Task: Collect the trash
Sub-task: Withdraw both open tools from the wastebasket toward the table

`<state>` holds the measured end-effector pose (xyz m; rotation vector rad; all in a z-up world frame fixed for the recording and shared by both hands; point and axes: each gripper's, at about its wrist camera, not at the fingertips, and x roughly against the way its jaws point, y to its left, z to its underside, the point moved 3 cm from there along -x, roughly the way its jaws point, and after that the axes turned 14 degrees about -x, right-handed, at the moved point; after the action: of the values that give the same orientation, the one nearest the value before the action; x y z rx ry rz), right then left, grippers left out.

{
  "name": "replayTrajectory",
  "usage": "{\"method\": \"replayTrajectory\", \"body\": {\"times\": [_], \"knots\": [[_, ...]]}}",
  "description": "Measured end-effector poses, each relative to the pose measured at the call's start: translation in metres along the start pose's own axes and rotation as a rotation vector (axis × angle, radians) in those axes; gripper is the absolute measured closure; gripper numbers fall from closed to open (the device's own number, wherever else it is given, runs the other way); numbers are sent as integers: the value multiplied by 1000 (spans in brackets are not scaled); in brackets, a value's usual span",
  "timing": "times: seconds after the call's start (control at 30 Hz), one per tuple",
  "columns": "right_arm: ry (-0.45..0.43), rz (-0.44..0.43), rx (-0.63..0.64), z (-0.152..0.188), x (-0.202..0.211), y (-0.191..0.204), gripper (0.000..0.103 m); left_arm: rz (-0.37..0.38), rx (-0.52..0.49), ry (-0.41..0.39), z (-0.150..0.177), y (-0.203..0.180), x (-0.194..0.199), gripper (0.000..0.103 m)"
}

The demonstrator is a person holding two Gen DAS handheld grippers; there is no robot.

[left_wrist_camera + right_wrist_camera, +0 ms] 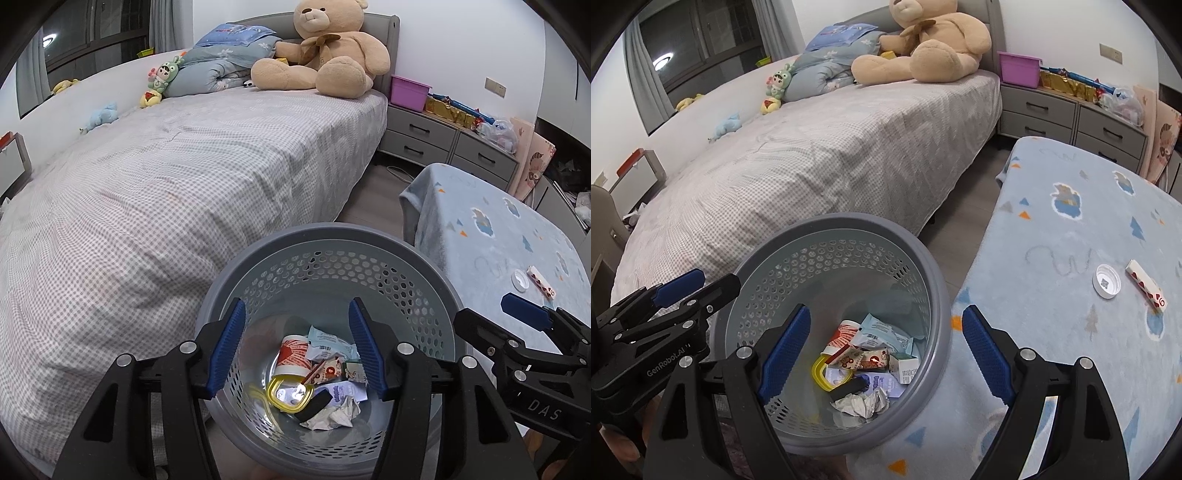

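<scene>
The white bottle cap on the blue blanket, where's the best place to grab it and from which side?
Grip the white bottle cap across its rim, coming straight down from above. It lies flat, open side up, so only the thin rim wall offers opposing faces. The red-heart wrapper sits close to its right; place the fingers front and back instead.

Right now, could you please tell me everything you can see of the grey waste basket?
The waste basket is round, grey, plastic-looking, with a solid thick rim and walls perforated with small holes. It stands upright on the floor between the bed and the blanket-covered table, its rim close against the blanket. Inside lie wrappers, a paper cup, a yellow ring, crumpled paper. Both grippers hover above it, open, touching nothing.
</scene>
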<state>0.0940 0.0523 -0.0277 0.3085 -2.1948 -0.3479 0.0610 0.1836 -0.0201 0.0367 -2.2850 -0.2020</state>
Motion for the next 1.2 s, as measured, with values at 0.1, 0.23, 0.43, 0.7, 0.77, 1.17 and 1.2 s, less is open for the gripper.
{"method": "replayTrajectory", "body": {"times": [0.1,0.23,0.43,0.7,0.77,1.17,1.2], "knots": [[1,2,-3,1,1,-1,20,1,-2,-1,-1,-1,0,47],[-1,7,-10,2,4,-5,20,5,-3,-3,-1,-4,0,46],[-2,20,-34,5,9,-16,20,15,-7,-11,-3,-10,0,43],[-9,44,-63,10,17,-37,20,20,-24,-26,-6,-21,1,43],[-14,51,-72,11,21,-44,20,18,-31,-29,-6,-23,2,42],[-56,98,-148,15,51,-93,20,1,-38,-34,-8,-31,2,41],[-59,101,-155,16,54,-97,20,-1,-39,-37,-9,-32,3,41]]}}
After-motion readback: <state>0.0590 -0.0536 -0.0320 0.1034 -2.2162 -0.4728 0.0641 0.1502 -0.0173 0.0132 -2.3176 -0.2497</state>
